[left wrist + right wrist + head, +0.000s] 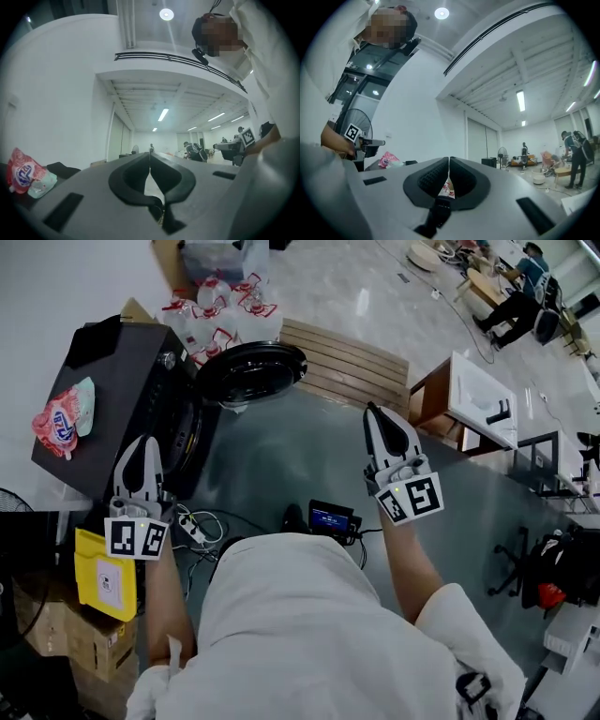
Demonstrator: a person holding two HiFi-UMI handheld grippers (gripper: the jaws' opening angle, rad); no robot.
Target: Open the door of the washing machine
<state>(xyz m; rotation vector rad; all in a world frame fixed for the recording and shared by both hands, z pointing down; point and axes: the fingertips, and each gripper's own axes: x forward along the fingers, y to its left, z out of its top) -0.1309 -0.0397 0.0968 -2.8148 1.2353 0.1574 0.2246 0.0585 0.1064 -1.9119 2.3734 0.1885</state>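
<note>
Both tools are up and both are empty. The left gripper (142, 441) has its jaws pressed tip to tip on nothing, and the right gripper (374, 411) shows the same, dark pads meeting with only the room between them. The dark box-shaped washing machine (112, 395) sits ahead of the left gripper, its front just beyond that gripper's tips. The round black glass-fronted door (251, 371) is already swung wide. It lies ahead and to the right of the left gripper, and ahead and to the left of the right one. Its hinge side is at the machine and its free rim reaches out toward the right gripper's side. I'd call the job done. The left gripper looks nearer the drum mouth (187, 432), though this steep look-down hides how far above it either one hangs.
</note>
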